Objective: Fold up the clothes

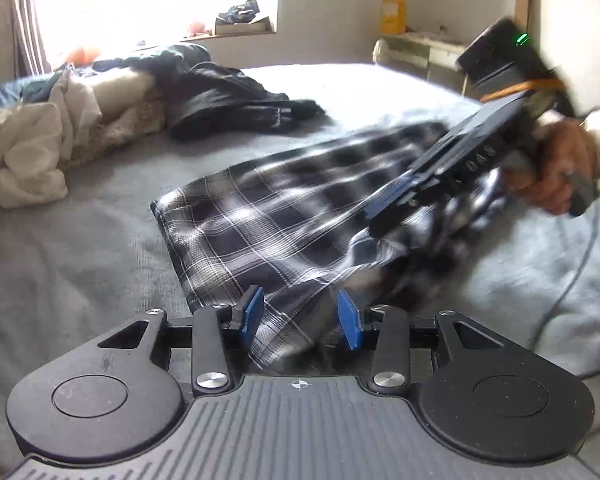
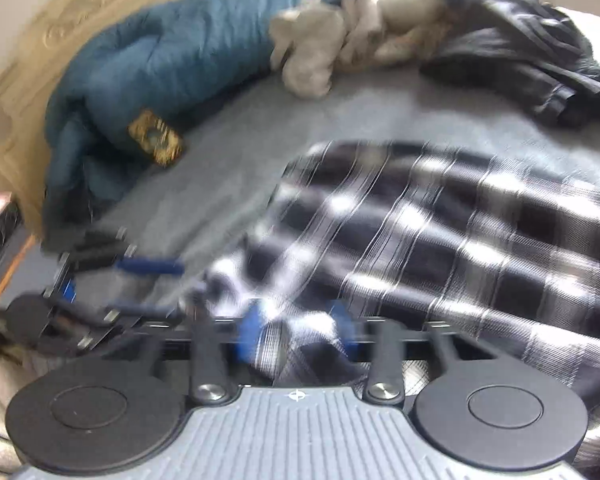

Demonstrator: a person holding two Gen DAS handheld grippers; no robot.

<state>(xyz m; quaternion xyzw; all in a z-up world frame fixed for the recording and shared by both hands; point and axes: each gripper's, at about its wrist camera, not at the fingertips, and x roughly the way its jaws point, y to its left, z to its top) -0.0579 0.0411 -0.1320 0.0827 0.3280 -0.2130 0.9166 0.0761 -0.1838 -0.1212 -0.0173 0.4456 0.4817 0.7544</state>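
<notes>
Two grippers are on the same garment, as far as I can see. My left gripper has its blue pads part-way apart, with a bunched edge of the plaid cloth running down between them; I cannot tell whether the pads actually press on it. My right gripper is closed tight on a fold of that plaid cloth, its blue pads pinching the fabric, though the right wrist view is badly smeared. In the left wrist view the right gripper shows from the side at the right of the frame, held in a hand with a pale sleeve cuff, its fingers down on the far right part of the cloth.

The plaid cloth, black, grey and white, lies spread across the grey bedcover, its left edge straight and flat, its right part rumpled and lifted near the grippers. Beyond it lies a dark garment in a heap, and beside that a pile of cream and white clothes. A blue quilt is rolled along the headboard side, with a small patterned box lying against it.
</notes>
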